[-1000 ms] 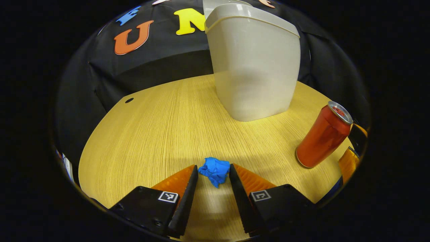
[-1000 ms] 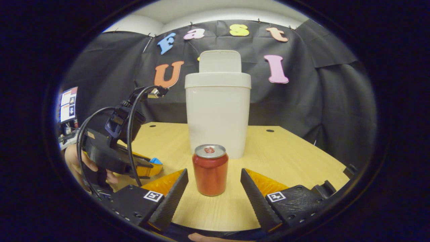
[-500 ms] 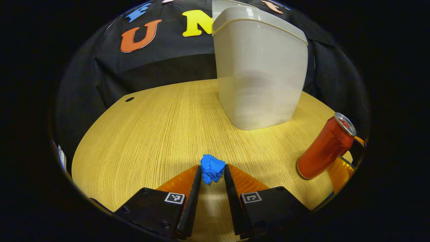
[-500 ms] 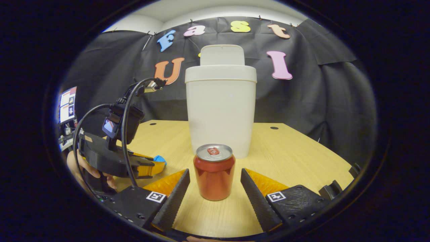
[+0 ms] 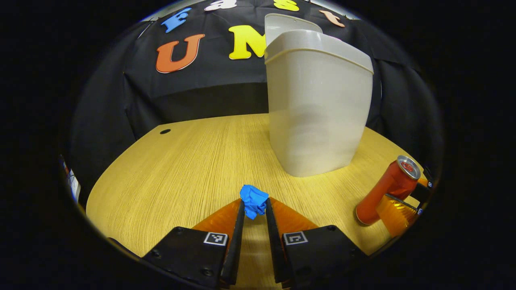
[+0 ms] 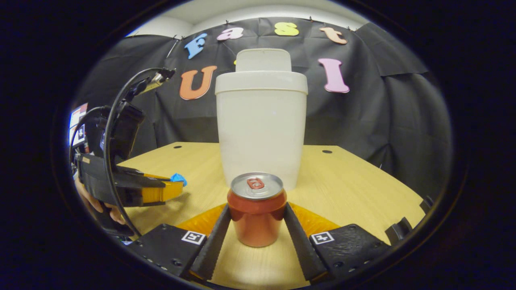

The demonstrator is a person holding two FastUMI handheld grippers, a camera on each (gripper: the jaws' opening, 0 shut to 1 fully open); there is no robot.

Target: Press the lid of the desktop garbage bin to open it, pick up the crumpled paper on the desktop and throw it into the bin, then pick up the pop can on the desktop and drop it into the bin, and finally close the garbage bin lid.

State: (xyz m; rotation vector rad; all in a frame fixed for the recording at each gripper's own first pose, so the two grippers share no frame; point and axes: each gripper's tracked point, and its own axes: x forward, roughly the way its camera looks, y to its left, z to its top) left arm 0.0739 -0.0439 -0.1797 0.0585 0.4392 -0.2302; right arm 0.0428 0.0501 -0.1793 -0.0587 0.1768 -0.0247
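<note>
Two pieces of rubbish are in hand at once. Our left gripper (image 5: 254,209) pinches the blue crumpled paper (image 5: 253,199) at its fingertips, just above the wooden desktop (image 5: 181,169). We judge the wad light and soft, so a gentle pinch across its middle should hold it, though it may crush or slip out at the very tips.

Our right gripper (image 6: 257,217) has both fingers against the sides of the red pop can (image 6: 256,209), which stands upright on the desktop in front of the garbage bin (image 6: 260,129). The can looks stiff but smooth and thin-walled; mid-body is the sensible hold, without squeezing hard enough to dent it.

The bin's lid (image 6: 263,59) stands up, open.

Compared with half a second ago, the right fingers, then spread well clear of the can, have closed onto it, and the left gripper has risen slightly with the paper.
</note>
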